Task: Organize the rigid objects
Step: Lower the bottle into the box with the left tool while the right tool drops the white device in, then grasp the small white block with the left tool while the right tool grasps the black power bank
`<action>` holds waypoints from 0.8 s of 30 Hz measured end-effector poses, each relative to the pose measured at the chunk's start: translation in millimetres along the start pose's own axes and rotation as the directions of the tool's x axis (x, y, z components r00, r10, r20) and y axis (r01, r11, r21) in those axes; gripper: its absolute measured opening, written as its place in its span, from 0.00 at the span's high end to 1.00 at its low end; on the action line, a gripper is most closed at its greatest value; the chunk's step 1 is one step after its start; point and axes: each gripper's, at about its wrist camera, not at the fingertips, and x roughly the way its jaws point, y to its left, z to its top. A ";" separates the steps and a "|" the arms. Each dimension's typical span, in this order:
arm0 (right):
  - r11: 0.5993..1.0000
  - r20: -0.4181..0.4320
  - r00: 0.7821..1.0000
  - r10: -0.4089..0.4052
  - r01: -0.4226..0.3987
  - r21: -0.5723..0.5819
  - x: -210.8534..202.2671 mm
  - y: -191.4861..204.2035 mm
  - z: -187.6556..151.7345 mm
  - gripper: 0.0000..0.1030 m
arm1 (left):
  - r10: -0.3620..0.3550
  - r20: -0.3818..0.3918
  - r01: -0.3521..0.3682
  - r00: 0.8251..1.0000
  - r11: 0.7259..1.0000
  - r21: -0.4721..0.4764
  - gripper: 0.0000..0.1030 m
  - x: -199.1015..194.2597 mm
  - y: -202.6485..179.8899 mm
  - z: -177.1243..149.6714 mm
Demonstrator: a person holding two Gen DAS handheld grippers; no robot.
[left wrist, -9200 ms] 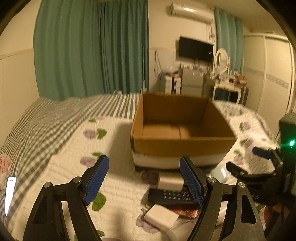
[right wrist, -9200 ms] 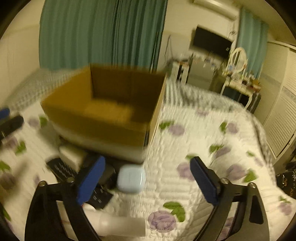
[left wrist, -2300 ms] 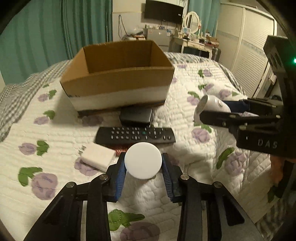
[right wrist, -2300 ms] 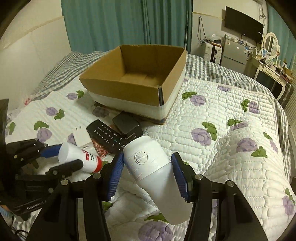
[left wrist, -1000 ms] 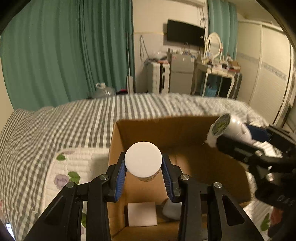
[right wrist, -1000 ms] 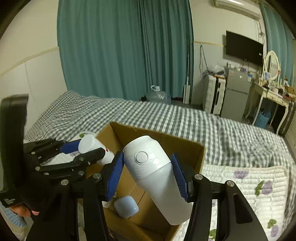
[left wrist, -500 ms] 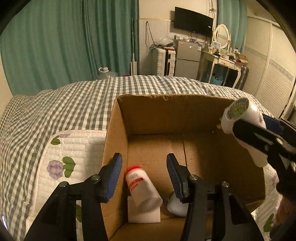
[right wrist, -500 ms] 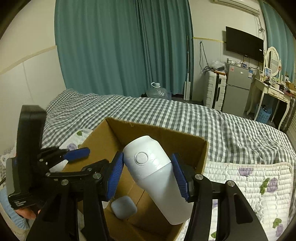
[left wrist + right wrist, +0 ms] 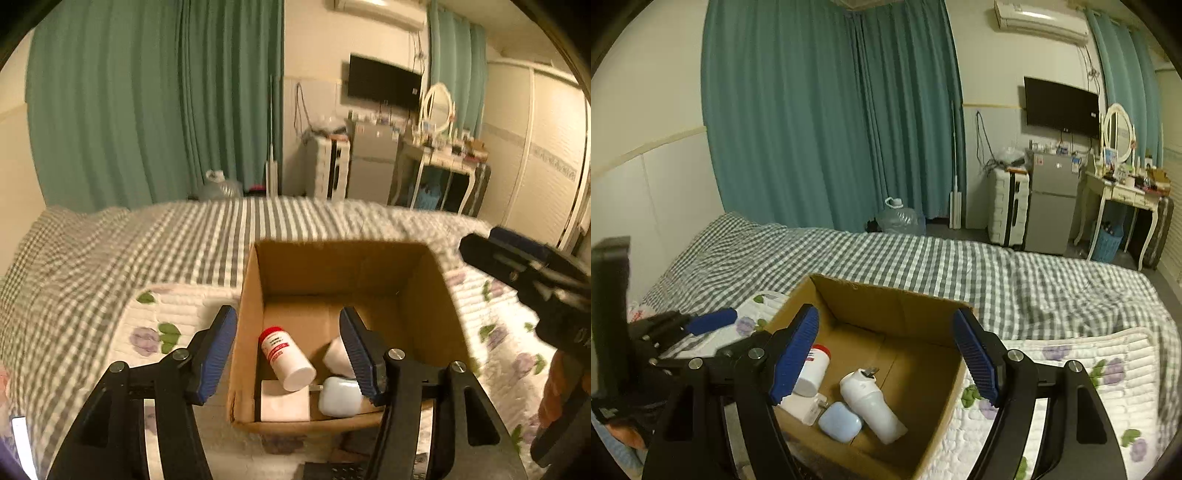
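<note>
Cardboard box point(image 9: 934, 417) on bed point(image 9: 960, 258), four things inside: one red-capped bottle point(image 9: 286, 356), one white flask point(image 9: 871, 404), one pale blue case point(image 9: 839, 421), one flat white block point(image 9: 284, 406). Left gripper point(image 9: 291, 354) above box, jaws just widened, holding nothing. Right gripper point(image 9: 886, 354) likewise above box, jaws just spread wide, holding nothing, flask lying below.

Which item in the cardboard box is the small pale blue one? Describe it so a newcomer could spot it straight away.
Find the open brown cardboard box on the bed. On its floor, at the near end, lies a small pale blue rounded case, between a flat white square block and a long white cylindrical bottle. It is the only blue item there.
</note>
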 end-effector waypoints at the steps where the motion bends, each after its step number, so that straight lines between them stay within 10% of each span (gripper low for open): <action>1: 1.000 0.007 1.000 -0.006 0.006 -0.007 -8.9 1.9 1.8 0.27 | -0.003 0.017 0.003 1.000 1.000 -0.006 0.37 -11.7 -0.6 0.7; 14: 0.994 0.034 0.998 -0.060 0.063 -0.089 -105.8 23.4 -12.4 0.07 | -0.007 0.106 0.004 0.994 0.999 0.033 0.32 -102.3 -13.7 -23.4; 24: 0.992 -0.118 0.991 -0.054 0.040 -0.117 -54.5 26.4 -95.3 0.04 | 0.033 -0.044 -0.034 0.999 0.999 -0.027 0.32 -51.2 9.2 -102.4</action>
